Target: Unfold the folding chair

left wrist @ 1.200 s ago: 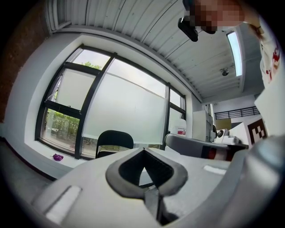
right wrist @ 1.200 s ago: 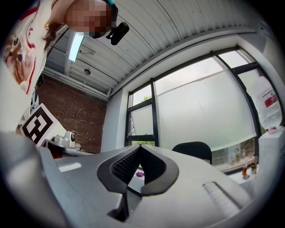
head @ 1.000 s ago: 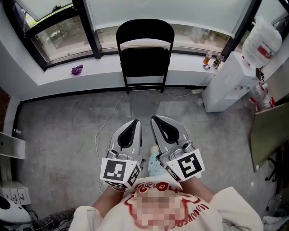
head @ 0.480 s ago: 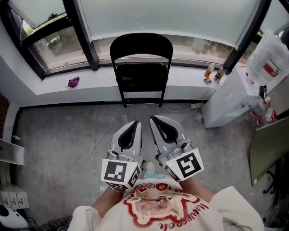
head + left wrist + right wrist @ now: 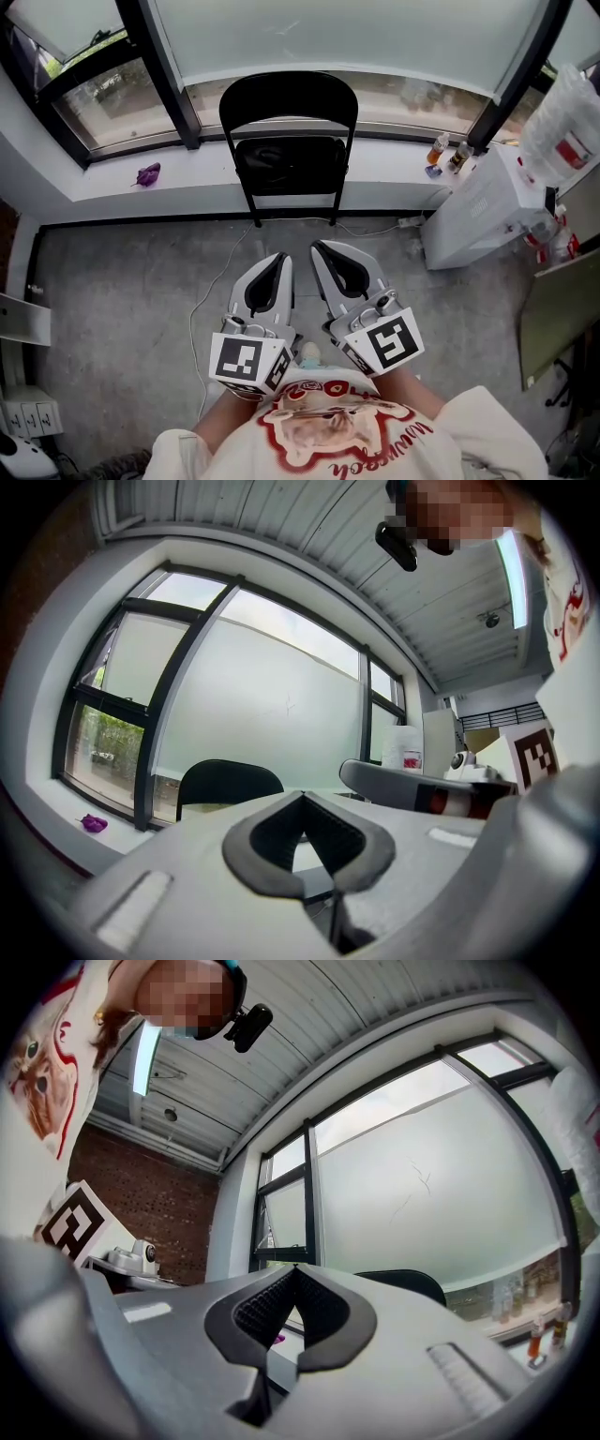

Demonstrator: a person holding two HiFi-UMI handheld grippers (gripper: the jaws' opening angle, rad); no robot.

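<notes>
Looking down from the head view, I have the chair (image 5: 288, 141) well ahead of me. It appears folded flat and leans upright against the wall under the window sill (image 5: 112, 183), with its seat panel tipped up against the curved back. Both claws hang close to my body, side by side over the bare floor (image 5: 112, 281), well short of the chair. The left claw (image 5: 280, 256) has its jaws pressed together with nothing between the pads. The right claw (image 5: 320, 247) is the same, tips meeting and empty. Nothing is gripped yet, so I judge the step in hand to be the approach.

To do it well, I would spread both claws before I arrive. One would take the top rail of the back and the other the free edge of the seat panel. Holding the back steady while drawing the seat edge down and toward me should swing the legs apart. The frame looks like thin painted tube and is likely slick, so I want a square bite across it rather than a pinch at the tips. I would also pull the chair clear of the wall first, since the rear legs need room to splay. A cable (image 5: 223, 267) trails over the floor before the legs, and a water cooler (image 5: 473, 211) stands near on the right. Both are worth avoiding.
</notes>
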